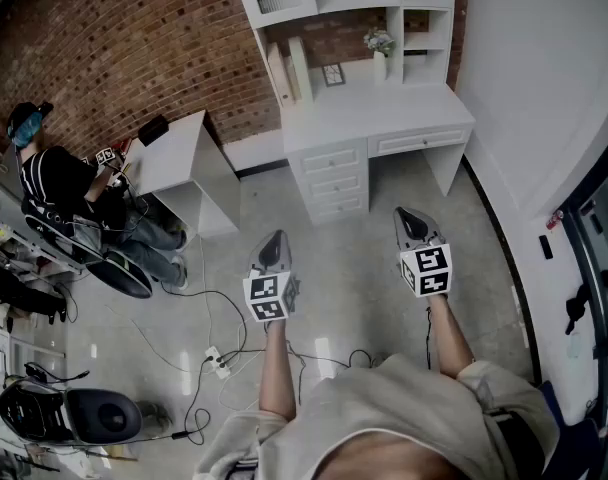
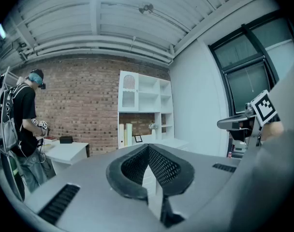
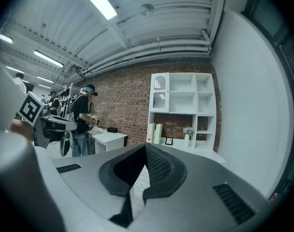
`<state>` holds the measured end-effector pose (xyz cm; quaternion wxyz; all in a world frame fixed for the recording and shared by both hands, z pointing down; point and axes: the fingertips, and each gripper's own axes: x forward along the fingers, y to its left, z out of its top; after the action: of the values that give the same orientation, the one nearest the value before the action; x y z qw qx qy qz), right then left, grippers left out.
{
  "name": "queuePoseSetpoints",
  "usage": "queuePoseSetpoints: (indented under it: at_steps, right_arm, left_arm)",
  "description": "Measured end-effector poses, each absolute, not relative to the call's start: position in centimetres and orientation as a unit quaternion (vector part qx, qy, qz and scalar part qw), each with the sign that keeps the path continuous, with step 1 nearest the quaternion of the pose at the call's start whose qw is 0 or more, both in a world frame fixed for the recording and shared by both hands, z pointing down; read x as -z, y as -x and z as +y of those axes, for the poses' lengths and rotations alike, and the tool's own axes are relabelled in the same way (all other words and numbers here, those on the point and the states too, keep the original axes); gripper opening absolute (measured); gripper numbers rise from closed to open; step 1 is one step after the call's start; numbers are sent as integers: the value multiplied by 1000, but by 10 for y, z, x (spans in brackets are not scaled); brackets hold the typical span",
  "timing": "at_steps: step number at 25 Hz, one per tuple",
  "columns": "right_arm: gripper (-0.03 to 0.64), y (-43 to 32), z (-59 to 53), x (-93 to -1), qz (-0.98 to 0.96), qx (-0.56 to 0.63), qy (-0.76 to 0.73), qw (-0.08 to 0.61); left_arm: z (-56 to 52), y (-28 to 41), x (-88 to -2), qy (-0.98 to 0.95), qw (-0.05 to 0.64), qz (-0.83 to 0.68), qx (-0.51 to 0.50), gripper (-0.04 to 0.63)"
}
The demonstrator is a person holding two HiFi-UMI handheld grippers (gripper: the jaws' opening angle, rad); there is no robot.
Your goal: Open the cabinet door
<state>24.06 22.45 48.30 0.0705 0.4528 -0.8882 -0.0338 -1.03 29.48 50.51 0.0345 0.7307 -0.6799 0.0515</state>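
Right now the job is only at the approach stage. The person stands on the floor (image 1: pixel 384 298), well apart from the white desk unit against the brick wall (image 1: pixel 134 38), with both grippers held out roughly level and pointing towards it. The left gripper (image 1: pixel 274 239) has its fingers pressed together at the tips with nothing between them. The right gripper (image 1: pixel 401 213) is likewise fully closed and empty.

The cabinet door (image 3: pixel 159 94) is the small white door with an arched panel in the upper left compartment of the shelving above the worktop (image 1: pixel 374 103). It looks closed. No handle or hinge side can be made out from this far away.

To do this step well, I would walk straight in and mind the cables (image 1: pixel 214 353) trailing on the floor near the feet. One gripper then needs raising to the height of the door. Its fingers should be spread before they arrive, not at the last moment. Once close, look for a knob or a free edge and settle which side swings. Pinch there firmly and pull along the door's arc, not straight back. The spare gripper is best kept low and away from the vase (image 1: pixel 380 48) on the worktop.
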Motion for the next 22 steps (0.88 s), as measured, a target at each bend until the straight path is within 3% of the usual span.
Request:
queuePoseSetpoints:
  at_steps: [22]
  right_arm:
    - [14,-271,200,-499,-903,57,-422,62]
  left_arm:
    - [269,-53,-522,-728,40,-682,-56,26]
